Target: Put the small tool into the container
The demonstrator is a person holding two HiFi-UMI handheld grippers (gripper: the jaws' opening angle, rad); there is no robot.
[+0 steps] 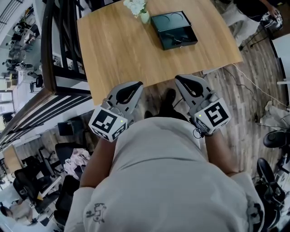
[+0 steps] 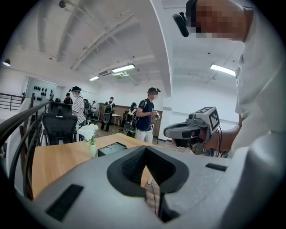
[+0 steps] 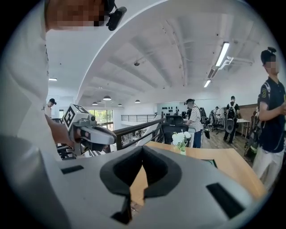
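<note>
Two grippers hang just off the near edge of the tabletop [image 1: 122, 45], close to the person's body. The left gripper [image 1: 137, 84] and the right gripper [image 1: 179, 78] each have jaws pressed together on nothing. The black container [image 1: 172, 20] lies open by the far edge, right of its middle, just beside a vase [image 1: 144, 17] of white flowers. A small tool [image 1: 176, 38], too small to make out well, lies in its nearer half.

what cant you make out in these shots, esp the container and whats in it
- Contents of the black container: head view, too small and dark to identify what lies in its near half.
- Part of it, left gripper view: behind the left tool.
- Same container, right gripper view: mostly behind the right tool.
- White flowers: head view, cut off by the top edge.
</note>
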